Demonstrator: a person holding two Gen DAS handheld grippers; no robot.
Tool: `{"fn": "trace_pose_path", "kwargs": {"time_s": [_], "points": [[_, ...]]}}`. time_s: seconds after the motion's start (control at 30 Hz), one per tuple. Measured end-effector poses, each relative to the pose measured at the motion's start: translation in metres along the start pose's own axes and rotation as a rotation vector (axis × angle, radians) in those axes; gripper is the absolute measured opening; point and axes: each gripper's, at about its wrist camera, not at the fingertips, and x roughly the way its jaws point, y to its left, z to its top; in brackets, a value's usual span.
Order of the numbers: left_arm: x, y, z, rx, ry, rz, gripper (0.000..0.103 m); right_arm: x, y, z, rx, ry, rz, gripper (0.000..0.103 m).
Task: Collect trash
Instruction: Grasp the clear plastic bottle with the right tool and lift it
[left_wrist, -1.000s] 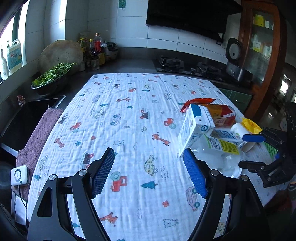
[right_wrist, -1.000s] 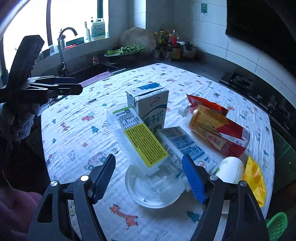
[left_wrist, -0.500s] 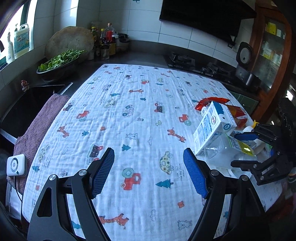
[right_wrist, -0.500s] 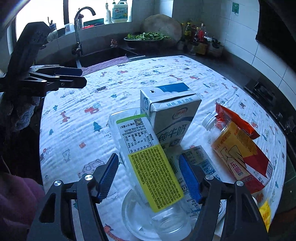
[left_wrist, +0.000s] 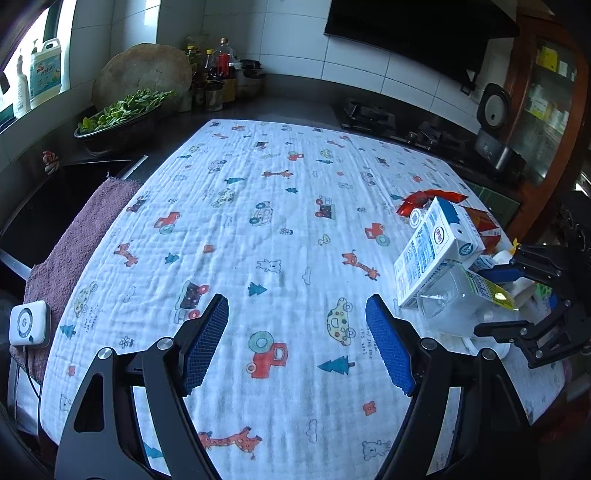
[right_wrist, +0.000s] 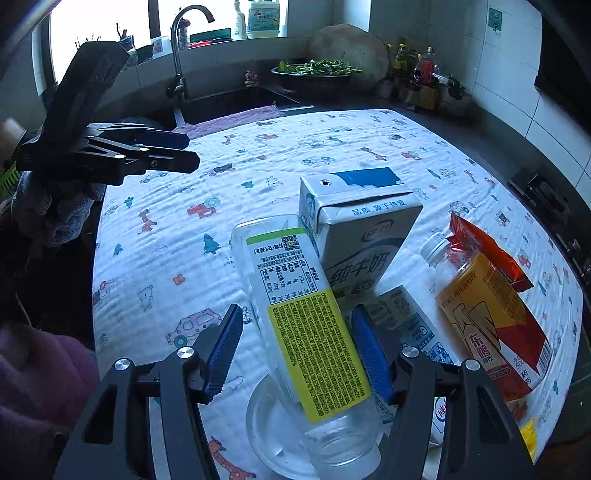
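A pile of trash lies at the right end of the cloth-covered table (left_wrist: 258, 229). A clear plastic bottle with a yellow-green label (right_wrist: 310, 332) leans against a white and blue milk carton (right_wrist: 358, 236). My right gripper (right_wrist: 297, 354) is open, its blue pads on either side of the bottle with a gap on the left side. An orange-labelled bottle (right_wrist: 487, 325) and a red wrapper (right_wrist: 487, 251) lie to the right. My left gripper (left_wrist: 295, 347) is open and empty above bare cloth, left of the carton (left_wrist: 436, 251) and bottle (left_wrist: 454, 299).
A clear round lid (right_wrist: 273, 435) lies under the bottle. A purple towel (left_wrist: 62, 258) and a sink (right_wrist: 229, 103) lie beyond the table's left edge. A bowl of greens (left_wrist: 122, 114), sauce bottles (left_wrist: 218, 77) and a stove (left_wrist: 369, 114) line the counter.
My right gripper has moved forward around the clear bottle and its fingers have narrowed. My left gripper has drifted so the trash pile sits further right in its view.
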Motion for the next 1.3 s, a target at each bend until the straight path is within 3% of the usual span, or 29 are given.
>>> {"fn": "trace_pose_path", "kwargs": {"time_s": [0.13, 0.3, 0.63, 0.9, 1.3], "points": [[0.0, -0.001, 0.0, 0.002, -0.001, 0.001, 0.076, 0.001, 0.0, 0.0, -0.011, 0.007, 0.01, 0.06], [0.0, -0.001, -0.001, -0.001, 0.001, 0.004, 0.076, -0.001, 0.001, 0.001, -0.031, 0.025, 0.021, 0.052], [-0.002, -0.004, 0.0, 0.019, -0.004, -0.003, 0.076, 0.008, -0.002, -0.005, -0.036, 0.074, 0.01, 0.052], [-0.005, -0.021, 0.006, 0.047, -0.018, -0.04, 0.076, -0.007, -0.001, -0.013, 0.03, 0.007, -0.032, 0.047], [0.002, -0.086, 0.012, 0.163, -0.048, -0.156, 0.076, -0.083, -0.002, -0.043, 0.233, -0.164, -0.145, 0.044]]}}
